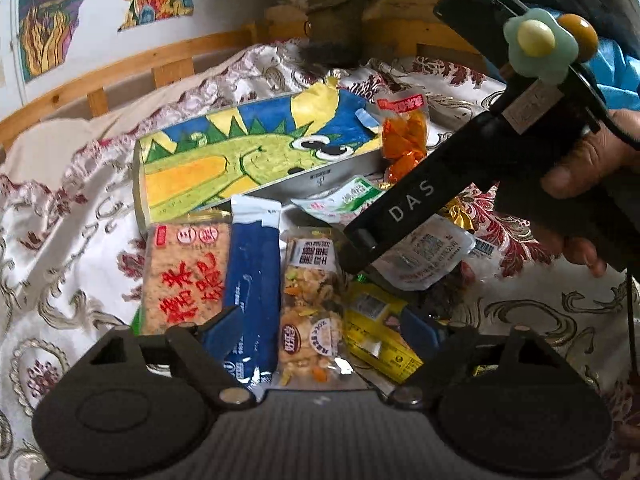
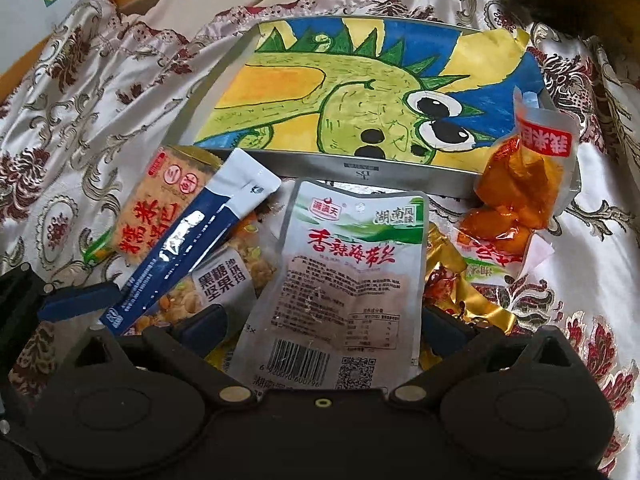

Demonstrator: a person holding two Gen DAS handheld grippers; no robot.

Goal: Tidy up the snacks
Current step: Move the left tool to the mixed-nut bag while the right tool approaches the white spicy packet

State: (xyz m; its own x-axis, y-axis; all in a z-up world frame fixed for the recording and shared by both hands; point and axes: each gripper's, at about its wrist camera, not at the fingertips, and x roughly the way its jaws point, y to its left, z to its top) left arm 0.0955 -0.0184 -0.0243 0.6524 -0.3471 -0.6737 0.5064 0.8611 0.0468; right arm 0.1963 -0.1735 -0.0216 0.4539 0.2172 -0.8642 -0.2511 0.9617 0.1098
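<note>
Two tools worked over a heap of snacks on a patterned bedspread (image 2: pixel 80 92). The left tool (image 1: pixel 320 326) stood wide, its blue pads straddling a dark blue sachet (image 1: pixel 250 280) and a nut bar (image 1: pixel 312 300) labelled 黑糖坚果, pressing neither. The right tool (image 2: pixel 320 326), marked DAS on its arm, had its pads either side of a seaweed packet (image 2: pixel 344 272) reading 香辣海带丝; whether they gripped it I could not tell. Beyond lay an orange packet (image 2: pixel 516 184) and a tin (image 2: pixel 360 166) with a dinosaur drawing.
</note>
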